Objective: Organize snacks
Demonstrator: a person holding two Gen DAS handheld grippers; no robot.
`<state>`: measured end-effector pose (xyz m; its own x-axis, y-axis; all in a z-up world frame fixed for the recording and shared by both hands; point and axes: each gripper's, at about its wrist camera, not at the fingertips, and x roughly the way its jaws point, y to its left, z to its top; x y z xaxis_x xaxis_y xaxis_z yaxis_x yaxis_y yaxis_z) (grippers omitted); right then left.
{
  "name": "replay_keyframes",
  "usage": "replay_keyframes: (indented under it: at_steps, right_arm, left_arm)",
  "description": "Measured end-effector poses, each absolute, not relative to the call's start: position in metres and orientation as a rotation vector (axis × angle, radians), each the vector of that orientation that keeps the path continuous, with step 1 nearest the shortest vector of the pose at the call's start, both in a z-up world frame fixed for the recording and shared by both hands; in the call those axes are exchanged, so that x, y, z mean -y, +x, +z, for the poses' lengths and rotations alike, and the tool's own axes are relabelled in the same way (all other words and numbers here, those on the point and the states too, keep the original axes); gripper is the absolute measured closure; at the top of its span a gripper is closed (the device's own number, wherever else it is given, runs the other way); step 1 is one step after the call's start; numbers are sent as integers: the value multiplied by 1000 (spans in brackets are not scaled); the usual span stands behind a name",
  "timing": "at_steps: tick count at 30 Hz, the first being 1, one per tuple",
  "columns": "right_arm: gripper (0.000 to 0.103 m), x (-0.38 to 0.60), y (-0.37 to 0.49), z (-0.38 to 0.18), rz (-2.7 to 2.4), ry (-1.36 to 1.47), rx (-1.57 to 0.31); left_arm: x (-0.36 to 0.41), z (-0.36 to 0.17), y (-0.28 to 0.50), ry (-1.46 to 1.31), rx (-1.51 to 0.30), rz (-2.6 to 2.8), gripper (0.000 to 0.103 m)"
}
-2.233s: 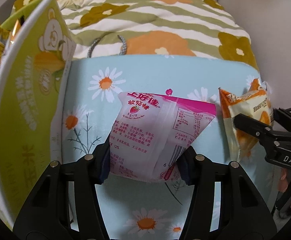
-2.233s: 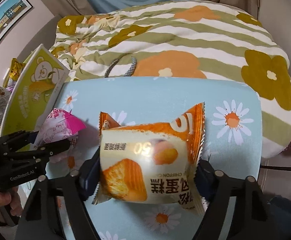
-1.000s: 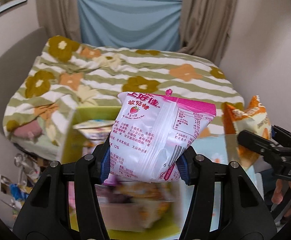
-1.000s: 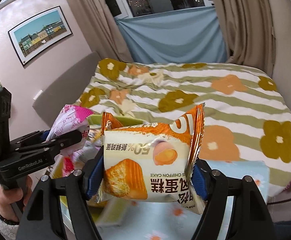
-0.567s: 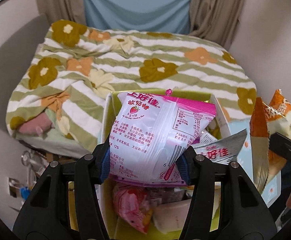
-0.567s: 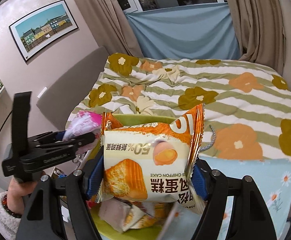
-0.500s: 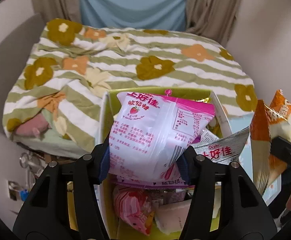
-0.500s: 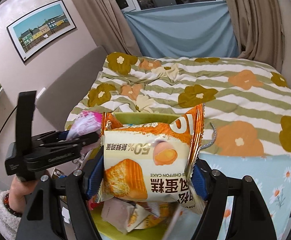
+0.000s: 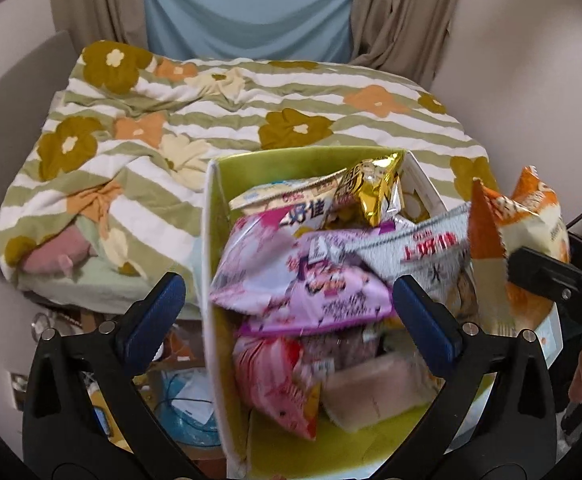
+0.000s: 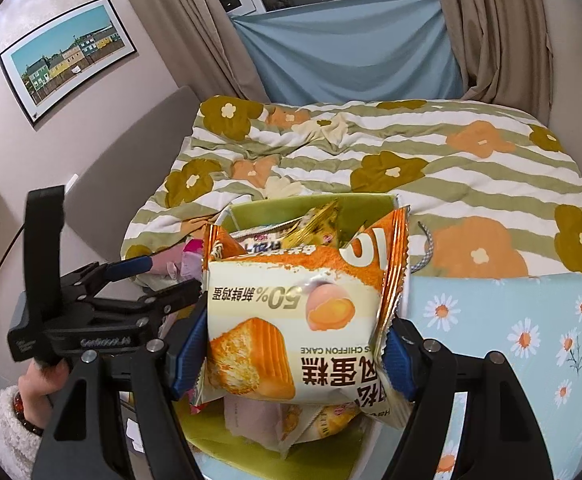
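**Pink packet in box; cake packet held above it**

Landmark: green box (image 9: 210, 240), standing just in front of the bed (image 9: 219, 104).
- Left gripper (image 9: 289, 312): fingers spread wide, nothing between them, poised over the box's near-left wall.
- Pink packet (image 9: 291, 276): lies inside the box, on top of the other snacks.
- Right gripper (image 10: 293, 354): clamped on the orange cake packet (image 10: 291, 320), held over the box's right side.
- Table (image 10: 491, 320): right of the box.
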<state>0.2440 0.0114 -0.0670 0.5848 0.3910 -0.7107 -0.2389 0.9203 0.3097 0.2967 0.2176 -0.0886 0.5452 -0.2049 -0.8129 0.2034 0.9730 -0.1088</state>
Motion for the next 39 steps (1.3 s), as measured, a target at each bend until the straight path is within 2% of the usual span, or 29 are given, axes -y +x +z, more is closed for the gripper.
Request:
replay_keyframes:
  at_steps: [10, 12, 14, 16, 26, 39]
  right_arm:
    - [29, -45, 239, -64, 416, 169, -868]
    - [24, -49, 240, -70, 422, 188, -884]
    - [7, -51, 236, -74, 417, 199, -878]
    - [0, -51, 231, -78, 398, 202, -871]
    - [0, -33, 214, -79, 342, 222, -861]
    - [0, 23, 170, -24, 307, 203, -722]
  left_arm:
    - [-258, -80, 269, -56, -948, -183, 0]
    - [-262, -80, 266, -64, -944, -173, 0]
    - [-263, -83, 265, -67, -953, -173, 0]
    - [-262, -90, 263, -64, -966, -174, 0]
    - [-251, -97, 251, -66, -978, -168, 0]
    - [-194, -36, 196, -24, -812, -130, 0]
